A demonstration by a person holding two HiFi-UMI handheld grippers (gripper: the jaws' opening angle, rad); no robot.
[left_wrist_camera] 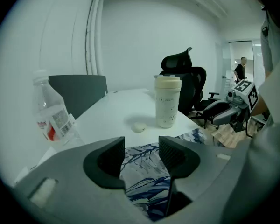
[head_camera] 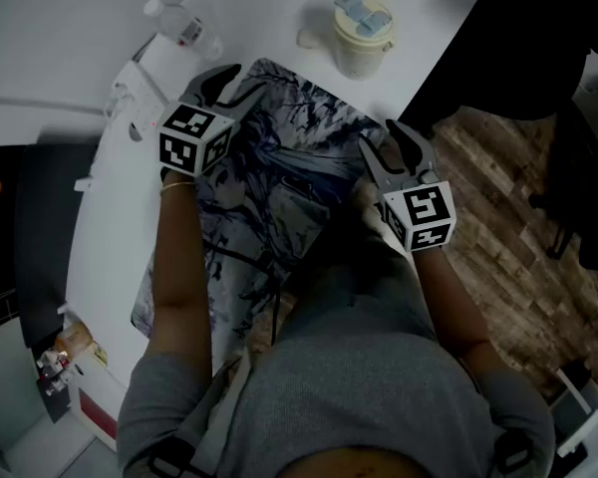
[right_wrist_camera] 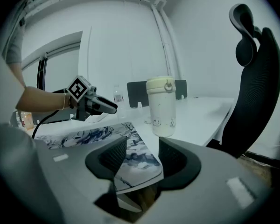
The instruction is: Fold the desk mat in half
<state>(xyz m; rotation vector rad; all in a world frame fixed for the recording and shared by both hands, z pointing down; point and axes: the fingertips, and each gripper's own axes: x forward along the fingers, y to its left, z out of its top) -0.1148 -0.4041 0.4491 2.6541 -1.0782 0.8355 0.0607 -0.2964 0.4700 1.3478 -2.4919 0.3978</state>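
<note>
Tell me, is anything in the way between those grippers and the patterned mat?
Nothing visible is. The left gripper and right gripper hang open at the far corners of the desk mat; the cup and water bottle stand beyond it.

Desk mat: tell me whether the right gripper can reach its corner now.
Probably yes: the right gripper has its jaws apart around a corner of the desk mat, nothing blocking; the lidded cup stands farther back.

White surface [head_camera: 60,38] across 12 o'clock; wood-plank floor [head_camera: 508,237] at 3 o'clock. White wall [left_wrist_camera: 144,31], pipes [left_wrist_camera: 94,31] at 11 o'clock. Black chair [right_wrist_camera: 254,92] at 3 o'clock.
</note>
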